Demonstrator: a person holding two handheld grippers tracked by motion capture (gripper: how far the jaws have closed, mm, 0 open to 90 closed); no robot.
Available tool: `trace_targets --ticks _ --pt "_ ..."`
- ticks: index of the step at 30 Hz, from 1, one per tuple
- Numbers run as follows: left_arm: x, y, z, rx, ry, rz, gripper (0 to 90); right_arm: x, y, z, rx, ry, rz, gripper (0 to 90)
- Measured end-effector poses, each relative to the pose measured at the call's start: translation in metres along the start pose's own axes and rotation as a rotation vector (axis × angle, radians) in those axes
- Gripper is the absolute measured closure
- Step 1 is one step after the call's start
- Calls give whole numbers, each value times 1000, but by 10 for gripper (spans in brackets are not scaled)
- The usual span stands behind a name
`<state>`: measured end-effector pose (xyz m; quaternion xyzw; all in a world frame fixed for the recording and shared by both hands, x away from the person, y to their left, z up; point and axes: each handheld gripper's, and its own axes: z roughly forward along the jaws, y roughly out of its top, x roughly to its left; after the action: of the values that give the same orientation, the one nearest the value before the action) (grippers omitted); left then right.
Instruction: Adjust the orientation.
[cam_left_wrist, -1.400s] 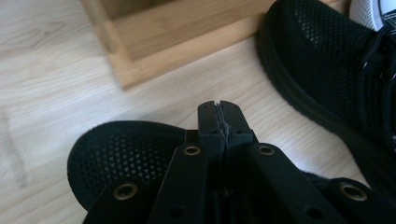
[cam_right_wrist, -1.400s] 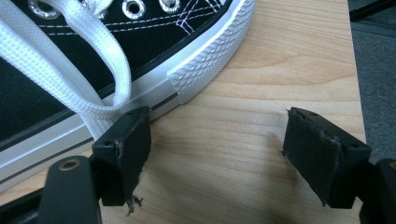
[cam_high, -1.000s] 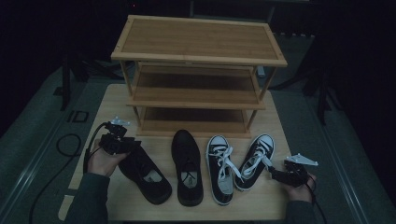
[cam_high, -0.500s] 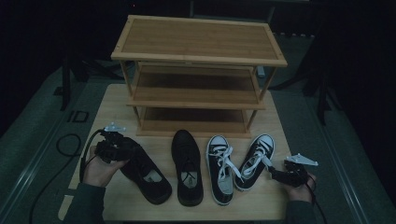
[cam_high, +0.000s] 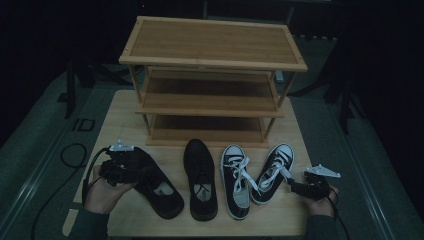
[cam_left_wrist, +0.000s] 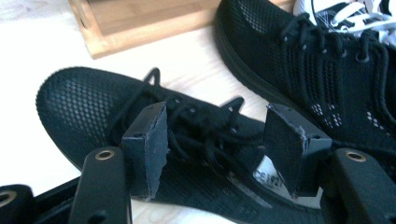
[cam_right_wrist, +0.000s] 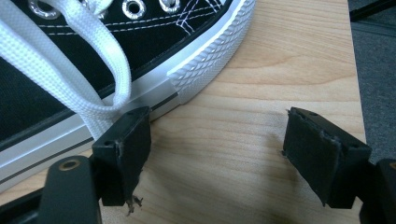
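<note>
high view: left gripper sits over the outer black shoe, jaws spread

high view gives us the layout first. we see a three-tier wooden shoe rack (cam_high: 212, 75) standing at the far half of the table (cam_high: 120, 112), and four shoes in a row in front of it: two black mesh shoes on the left, two black-and-white canvas sneakers on the right. our left gripper (cam_high: 120, 167) hangs over the left black mesh shoe (cam_high: 155, 187), near its toe end. that shoe's long axis runs on a slant, toe toward the rack and the table's left, heel toward us and the middle. the rack's open shelves lie straight ahead of it, beyond the toe.

from the left gripper view we judge the grasp: the left gripper (cam_left_wrist: 212, 149) has its jaws spread wide, one to each side of the laces, not yet closed on anything. the jaws straddle the shoe across its width, so closing would pinch the laced upper. the second black mesh shoe (cam_left_wrist: 317, 60) lies just beside it, close enough to be brushed.

our right gripper (cam_high: 305, 187) rests just beside the rightmost sneaker (cam_high: 272, 172). in the right gripper view the right gripper (cam_right_wrist: 215, 154) is also spread, with one jaw close against the sneaker's white sole edge and a lace and the other over bare wood.

the left hand is plainly the nearer one to the black shoe. hard to make out: the shoe's heel is cut off in the left gripper view, and whether the jaw pads touch the upper we cannot tell.
</note>
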<state>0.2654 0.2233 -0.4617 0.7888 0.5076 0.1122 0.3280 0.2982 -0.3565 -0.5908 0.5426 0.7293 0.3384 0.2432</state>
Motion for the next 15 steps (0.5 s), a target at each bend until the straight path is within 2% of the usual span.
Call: trace_targets --ticks 7,12,15 --pt "-5 -4 3 34 20 -2 417 0 0 0 0 0 0 231" --pt "-6 -10 7 65 49 -6 408 0 0 0 1 0 -1 231" --pt "-4 -15 10 80 32 -22 417 0 0 0 1 0 0 231"
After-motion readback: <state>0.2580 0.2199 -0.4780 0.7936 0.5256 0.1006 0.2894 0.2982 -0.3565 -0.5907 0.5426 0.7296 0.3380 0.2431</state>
